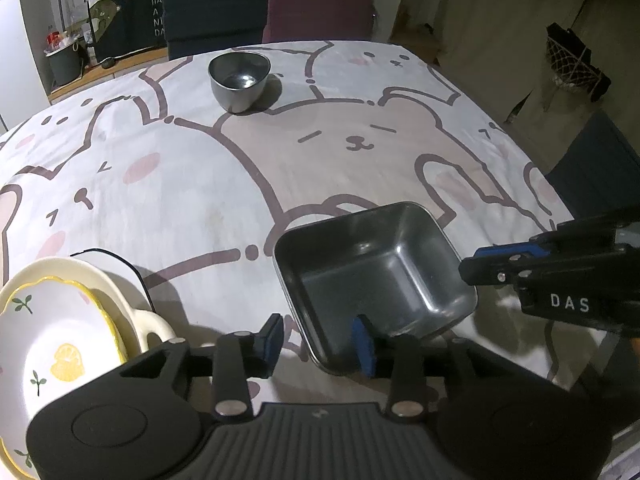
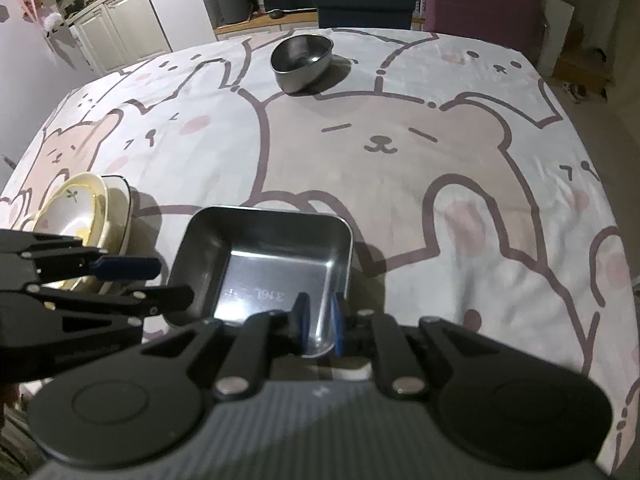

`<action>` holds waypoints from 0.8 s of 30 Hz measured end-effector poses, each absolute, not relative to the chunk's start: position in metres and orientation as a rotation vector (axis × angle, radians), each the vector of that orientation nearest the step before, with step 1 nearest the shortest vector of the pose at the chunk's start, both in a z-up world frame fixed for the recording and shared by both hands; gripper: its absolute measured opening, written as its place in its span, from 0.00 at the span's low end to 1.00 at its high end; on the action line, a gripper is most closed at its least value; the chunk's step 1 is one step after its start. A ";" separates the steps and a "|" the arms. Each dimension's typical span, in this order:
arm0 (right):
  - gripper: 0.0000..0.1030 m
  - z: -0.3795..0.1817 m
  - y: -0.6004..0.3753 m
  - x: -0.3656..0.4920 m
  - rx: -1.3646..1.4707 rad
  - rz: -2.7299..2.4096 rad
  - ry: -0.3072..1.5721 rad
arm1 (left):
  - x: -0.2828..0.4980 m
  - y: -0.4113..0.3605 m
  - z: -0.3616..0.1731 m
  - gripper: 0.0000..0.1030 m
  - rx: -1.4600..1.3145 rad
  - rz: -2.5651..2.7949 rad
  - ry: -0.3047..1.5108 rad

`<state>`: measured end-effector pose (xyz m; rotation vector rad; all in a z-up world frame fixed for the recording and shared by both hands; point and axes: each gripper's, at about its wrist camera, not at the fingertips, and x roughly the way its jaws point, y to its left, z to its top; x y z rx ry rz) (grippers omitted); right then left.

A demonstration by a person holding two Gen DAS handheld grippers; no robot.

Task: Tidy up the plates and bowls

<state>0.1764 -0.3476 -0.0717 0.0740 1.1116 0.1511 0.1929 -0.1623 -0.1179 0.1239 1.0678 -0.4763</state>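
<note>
A square steel tray [image 1: 376,276] lies on the near part of the table; it also shows in the right wrist view [image 2: 264,264]. My right gripper [image 2: 318,326] is shut on the tray's near right rim. My left gripper [image 1: 318,342] is open, its jaws straddling the tray's near left corner, one finger inside the tray. A lemon-patterned plate [image 1: 52,344] rests in a stack of cream dishes [image 2: 92,216] at the left. A round steel bowl [image 1: 239,79] stands at the far side [image 2: 302,62].
The table wears a bear-and-rabbit cloth [image 1: 360,140]. Dark blue and maroon chairs [image 1: 320,8] stand behind the far edge. Another chair [image 1: 600,176] stands at the right. A kitchen counter with a grey bucket [image 2: 232,6] is behind.
</note>
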 end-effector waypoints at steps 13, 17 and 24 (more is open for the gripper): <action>0.69 -0.065 -0.351 0.167 0.074 0.131 1.102 | 0.189 -0.157 -0.115 0.77 0.111 -0.480 1.058; 0.78 -0.065 -0.352 0.164 0.069 0.117 1.110 | 0.188 -0.153 -0.112 0.94 0.104 -0.477 1.052; 1.00 -0.059 -0.358 0.160 0.091 0.081 1.093 | 0.189 -0.145 -0.101 1.00 0.135 -0.474 0.993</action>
